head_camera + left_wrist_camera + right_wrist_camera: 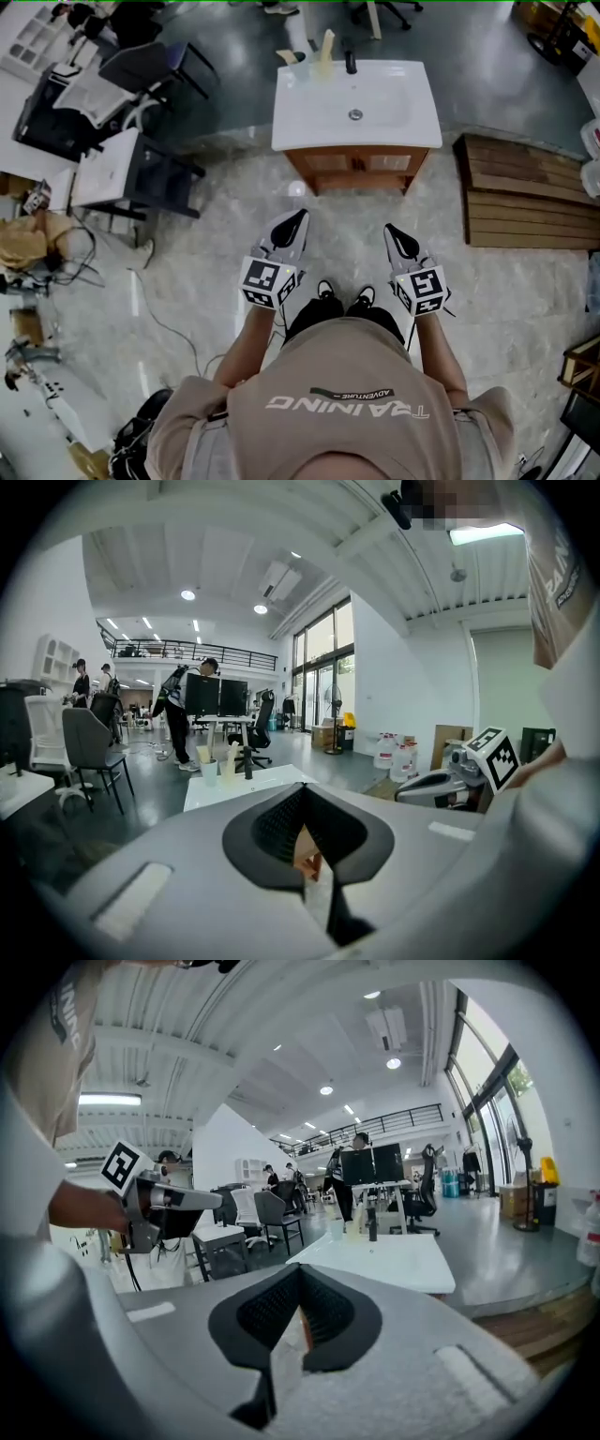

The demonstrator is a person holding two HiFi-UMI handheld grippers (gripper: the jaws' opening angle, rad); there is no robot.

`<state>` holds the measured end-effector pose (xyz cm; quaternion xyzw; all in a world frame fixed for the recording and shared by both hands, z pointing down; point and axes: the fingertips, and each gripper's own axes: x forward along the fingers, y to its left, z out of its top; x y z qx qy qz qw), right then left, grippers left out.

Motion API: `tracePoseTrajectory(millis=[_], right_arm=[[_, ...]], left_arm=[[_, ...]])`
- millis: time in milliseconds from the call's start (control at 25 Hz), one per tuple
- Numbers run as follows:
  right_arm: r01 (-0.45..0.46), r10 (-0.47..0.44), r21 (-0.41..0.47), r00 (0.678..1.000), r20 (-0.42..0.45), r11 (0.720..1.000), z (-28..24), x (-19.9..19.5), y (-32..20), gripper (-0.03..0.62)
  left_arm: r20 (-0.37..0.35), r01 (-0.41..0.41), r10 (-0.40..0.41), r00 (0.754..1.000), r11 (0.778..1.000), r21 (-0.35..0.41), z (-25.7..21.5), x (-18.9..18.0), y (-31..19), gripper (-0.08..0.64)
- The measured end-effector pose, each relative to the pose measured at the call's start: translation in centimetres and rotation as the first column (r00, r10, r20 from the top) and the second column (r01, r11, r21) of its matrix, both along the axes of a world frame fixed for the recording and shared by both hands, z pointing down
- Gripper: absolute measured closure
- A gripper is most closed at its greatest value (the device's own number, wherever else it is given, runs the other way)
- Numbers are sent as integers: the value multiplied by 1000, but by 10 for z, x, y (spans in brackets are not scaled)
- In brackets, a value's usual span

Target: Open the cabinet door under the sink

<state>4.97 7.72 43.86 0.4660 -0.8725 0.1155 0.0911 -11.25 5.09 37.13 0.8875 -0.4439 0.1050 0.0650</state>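
the cabinet doors [328,162] under the sink [309,112] lie straight ahead, well apart from the left gripper [298,217] and right gripper [392,231]. both are pressed together, empty and about equally near.

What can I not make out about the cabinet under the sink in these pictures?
Head view: the cabinet sits under the sink and is seen steeply from above; any door handles are too small to tell.
Left gripper view: the shut left gripper covers the cabinet except a wooden sliver.
Right gripper view: the right gripper covers it likewise.
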Motion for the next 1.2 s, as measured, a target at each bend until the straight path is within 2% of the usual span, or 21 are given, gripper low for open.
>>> tracePoseTrajectory(millis=[120, 240, 440, 640, 720, 960, 1200], right_arm=[[-12, 18, -77, 997, 73, 997, 16, -1, -1, 589], [-34, 41, -92, 996, 74, 995, 25, -9, -10, 589], [-71, 73, -71, 997, 29, 995, 14, -9, -33, 589], [-137, 137, -22, 991, 1, 990, -8, -19, -67, 589], [-155, 155, -16, 988, -2, 988, -9, -30, -74, 589], [-239, 239, 4, 971, 5, 971, -9, -47, -98, 589], [-267, 266, -14, 964, -22, 964, 4, -39, -112, 589]], left_arm=[[3, -27, 27, 1000, 999, 17, -6, 10, -11, 543], [18, -51, 50, 999, 998, 33, -3, 8, -21, 543], [-15, -64, 63, 998, 998, -28, 23, -2, -42, 543], [-46, -113, 115, 992, 993, 36, 4, -18, -82, 543], [-54, -117, 119, 991, 993, 35, 6, -30, -89, 543], [-39, -129, 128, 991, 992, -1, 28, -57, -111, 543], [-32, -115, 114, 993, 993, -30, 36, -66, -134, 543]])
